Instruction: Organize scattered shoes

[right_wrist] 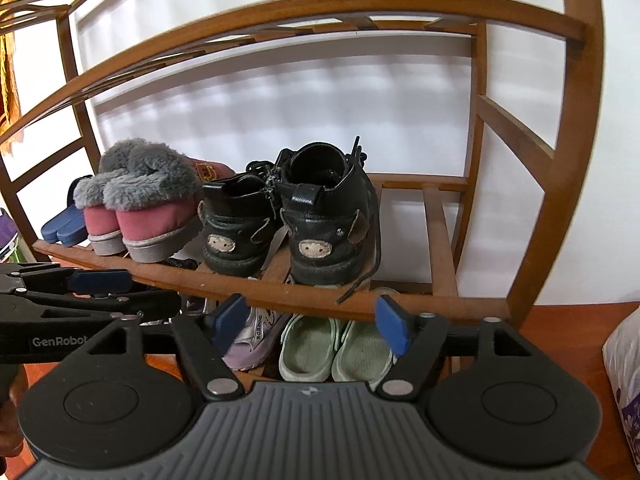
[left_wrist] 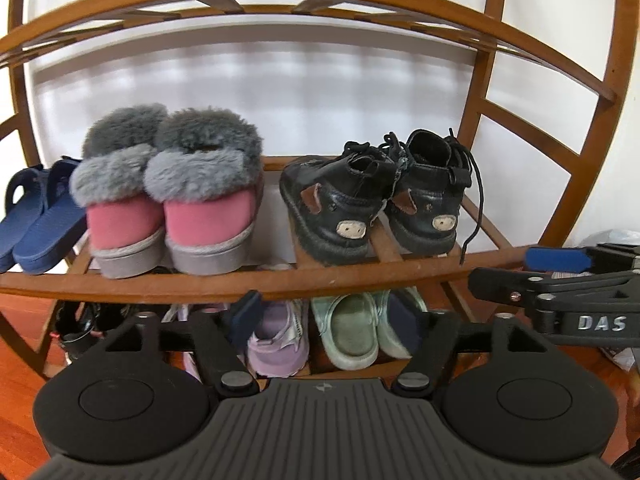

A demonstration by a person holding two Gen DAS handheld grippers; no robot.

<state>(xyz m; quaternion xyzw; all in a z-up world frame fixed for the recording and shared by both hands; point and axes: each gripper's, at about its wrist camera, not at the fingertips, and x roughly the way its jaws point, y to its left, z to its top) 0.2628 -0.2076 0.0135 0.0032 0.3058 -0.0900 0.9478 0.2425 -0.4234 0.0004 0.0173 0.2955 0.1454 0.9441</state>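
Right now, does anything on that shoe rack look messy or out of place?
Mostly tidy pairs. One oddity: a loose lace from the right black boot dangles over the shelf's front edge.

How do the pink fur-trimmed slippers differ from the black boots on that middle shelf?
The pink slippers are soft fabric with thick grey fur collars; the black boots are leather with laces, one lace dangling over the shelf edge. The slippers have plain heels and pale grey soles; the boots carry a pig face on each heel and dark soles. Both pairs stand side by side, heels outward.
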